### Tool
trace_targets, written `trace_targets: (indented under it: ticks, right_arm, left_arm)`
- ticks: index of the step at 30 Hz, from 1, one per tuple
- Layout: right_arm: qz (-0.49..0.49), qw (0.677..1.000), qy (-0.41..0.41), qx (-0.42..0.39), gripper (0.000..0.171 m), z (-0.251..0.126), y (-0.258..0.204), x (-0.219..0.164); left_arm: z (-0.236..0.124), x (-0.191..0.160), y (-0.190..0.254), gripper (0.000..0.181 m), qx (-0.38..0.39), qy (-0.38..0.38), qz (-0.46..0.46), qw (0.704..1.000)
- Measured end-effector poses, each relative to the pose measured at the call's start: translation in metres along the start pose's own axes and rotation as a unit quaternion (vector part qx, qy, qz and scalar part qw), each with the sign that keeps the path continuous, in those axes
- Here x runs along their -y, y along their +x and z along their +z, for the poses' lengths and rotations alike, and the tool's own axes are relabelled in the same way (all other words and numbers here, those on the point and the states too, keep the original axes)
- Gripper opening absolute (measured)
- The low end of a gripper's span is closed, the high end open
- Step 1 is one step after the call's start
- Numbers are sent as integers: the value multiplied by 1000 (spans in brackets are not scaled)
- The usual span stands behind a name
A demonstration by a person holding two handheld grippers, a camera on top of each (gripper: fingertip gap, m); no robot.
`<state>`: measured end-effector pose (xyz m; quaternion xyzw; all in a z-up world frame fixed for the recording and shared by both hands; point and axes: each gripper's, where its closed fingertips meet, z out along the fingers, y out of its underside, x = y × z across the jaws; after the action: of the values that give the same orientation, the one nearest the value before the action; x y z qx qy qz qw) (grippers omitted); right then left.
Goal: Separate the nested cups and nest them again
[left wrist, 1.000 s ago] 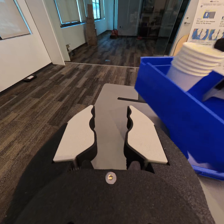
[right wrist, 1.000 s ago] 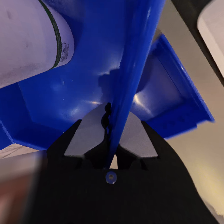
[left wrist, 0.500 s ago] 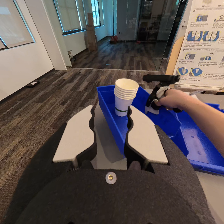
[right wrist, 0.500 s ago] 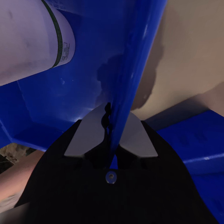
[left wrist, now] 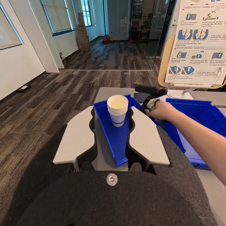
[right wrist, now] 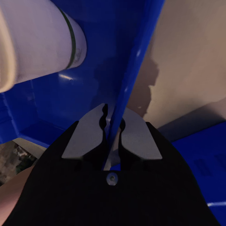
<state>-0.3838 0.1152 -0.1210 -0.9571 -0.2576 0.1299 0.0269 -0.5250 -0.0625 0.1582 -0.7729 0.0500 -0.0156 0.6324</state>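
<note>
Cups nested in the left bin, my right gripper on its wall

Stack of white cups (left wrist: 117, 110) stood upright in the blue bin (left wrist: 115, 138), dead ahead of my left gripper (left wrist: 111, 132), whose jaws were spread and empty; I judged it the nearer for the lift. My right gripper (right wrist: 113, 123) straddled that bin's wall (right wrist: 123, 97), jaws slightly slackened, barely touching. The second blue bin (left wrist: 201, 113) alongside appeared empty.

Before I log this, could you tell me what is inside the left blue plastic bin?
One nested stack of white paper cups stands upright in the left blue plastic bin; part of its floor is hidden.
</note>
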Motion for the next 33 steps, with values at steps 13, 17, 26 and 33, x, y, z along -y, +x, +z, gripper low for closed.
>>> trace_targets:
  ticks: [13,17,26,33]
  right_arm:
    - [121,953,145,-236,71,-198,202,-148]
    - [178,965,98,-163,68,-140,223,-206]
    - [184,980,21,-79,8,-85,234,-230]
    - [220,974,34,-35,6,-103,292,-269]
  left_arm:
    - [-1,6,12,54,-26,17,0,1000]
    - [1,9,24,54,-36,16,17,999]
    - [11,9,44,54,-36,-5,54,998]
    - [22,13,63,53,-35,-7,87,996]
